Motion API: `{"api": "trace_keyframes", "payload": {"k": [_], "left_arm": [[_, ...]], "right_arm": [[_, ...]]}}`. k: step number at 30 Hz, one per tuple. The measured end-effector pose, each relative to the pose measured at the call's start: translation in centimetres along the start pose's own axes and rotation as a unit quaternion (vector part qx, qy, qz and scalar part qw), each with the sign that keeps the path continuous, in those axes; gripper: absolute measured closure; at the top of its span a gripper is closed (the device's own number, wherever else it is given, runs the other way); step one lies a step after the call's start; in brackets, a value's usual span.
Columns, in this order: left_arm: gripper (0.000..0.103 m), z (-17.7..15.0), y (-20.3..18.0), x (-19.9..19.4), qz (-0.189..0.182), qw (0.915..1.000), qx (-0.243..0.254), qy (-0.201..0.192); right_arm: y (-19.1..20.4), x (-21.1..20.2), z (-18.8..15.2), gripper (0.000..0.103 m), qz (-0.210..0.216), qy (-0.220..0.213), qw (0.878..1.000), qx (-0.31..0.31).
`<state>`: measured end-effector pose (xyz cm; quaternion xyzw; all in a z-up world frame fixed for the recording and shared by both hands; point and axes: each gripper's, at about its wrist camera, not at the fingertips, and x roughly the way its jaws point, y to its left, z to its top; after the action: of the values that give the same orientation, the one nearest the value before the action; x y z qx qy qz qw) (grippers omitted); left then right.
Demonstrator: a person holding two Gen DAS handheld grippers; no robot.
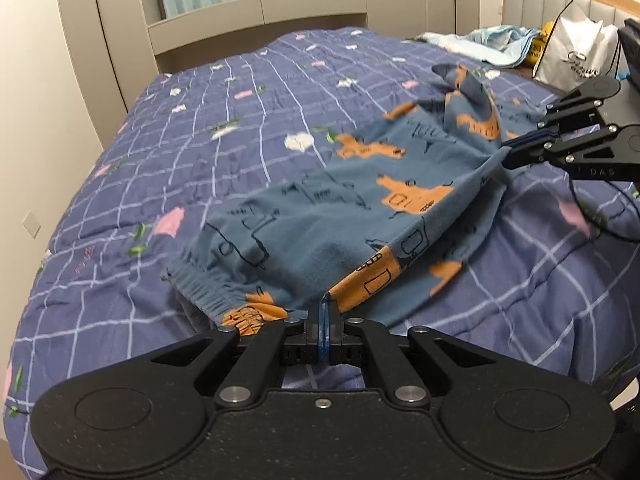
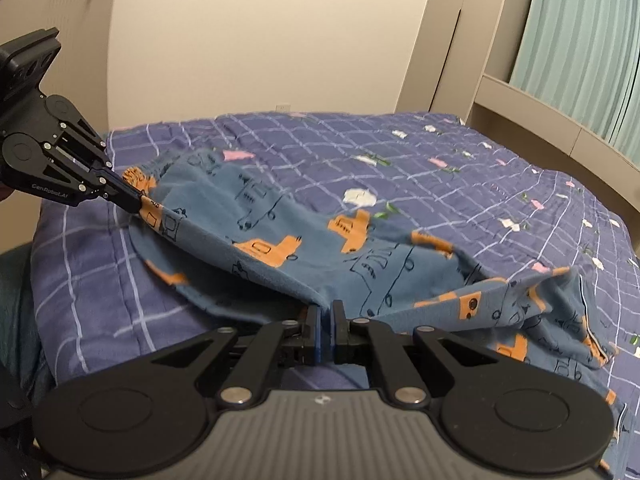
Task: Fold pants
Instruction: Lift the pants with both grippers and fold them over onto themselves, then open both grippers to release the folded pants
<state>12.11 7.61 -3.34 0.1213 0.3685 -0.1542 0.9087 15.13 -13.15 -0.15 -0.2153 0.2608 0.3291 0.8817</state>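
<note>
Left gripper (image 1: 323,312) clamped on pants (image 1: 320,216) waistband edge, near bed (image 1: 240,100) edge; right gripper (image 2: 325,316) pinches opp. side; fabric stretched betw. both, legs trailing toward bed's middle.

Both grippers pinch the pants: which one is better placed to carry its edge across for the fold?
Probably the left gripper. It pinches the pants by the elastic waistband, with open quilt ahead. The right gripper holds an edge beside the bunched, crumpled leg end.
</note>
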Motion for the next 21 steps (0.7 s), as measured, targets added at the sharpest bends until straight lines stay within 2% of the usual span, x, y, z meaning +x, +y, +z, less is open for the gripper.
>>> {"api": "trace_keyframes", "payload": {"k": [7, 10, 12, 13, 14, 15, 16, 18, 20, 21], "left_arm": [[0.101, -0.8, -0.4, 0.5, 0.002, 0.9999, -0.001, 0.014], [0.093, -0.8, -0.4, 0.6, 0.001, 0.9997, -0.015, 0.018], [0.081, -0.7, -0.5, 0.4, -0.002, 0.9996, -0.025, 0.016], [0.076, -0.6, -0.6, 0.3, -0.004, 0.9994, -0.030, 0.016], [0.066, -0.6, -0.7, 0.2, -0.007, 0.9993, -0.035, 0.015], [0.056, -0.5, -0.8, 0.2, -0.008, 0.9991, -0.040, 0.013], [0.051, -0.3, -1.0, 0.1, -0.010, 0.9989, -0.044, 0.012], [0.031, 0.0, -1.5, -0.1, -0.013, 0.9986, -0.051, 0.007], [0.018, 0.5, -2.3, -0.1, -0.012, 0.9986, -0.051, -0.001], [0.010, 0.7, -2.7, -0.1, -0.011, 0.9986, -0.052, -0.006]], "right_arm": [[0.4, 0.6, -0.6, 0.098, 0.001, 0.014, 1.000, 0.000], [0.4, 0.7, -1.0, 0.093, 0.002, 0.015, 1.000, 0.012], [0.3, 0.5, -1.1, 0.087, 0.003, 0.010, 1.000, 0.018], [0.3, 0.3, -1.2, 0.079, 0.003, 0.007, 1.000, 0.021], [0.2, 0.2, -1.2, 0.068, 0.004, 0.004, 1.000, 0.025], [0.1, 0.0, -1.4, 0.061, 0.003, 0.001, 1.000, 0.031], [0.0, -0.3, -1.5, 0.050, 0.003, -0.002, 0.999, 0.036], [-0.4, -0.9, -1.9, 0.041, -0.002, -0.010, 0.999, 0.053], [-1.0, -1.7, -2.4, 0.020, -0.008, -0.016, 0.997, 0.073], [-1.4, -2.3, -2.7, 0.014, -0.013, -0.021, 0.996, 0.088]]}}
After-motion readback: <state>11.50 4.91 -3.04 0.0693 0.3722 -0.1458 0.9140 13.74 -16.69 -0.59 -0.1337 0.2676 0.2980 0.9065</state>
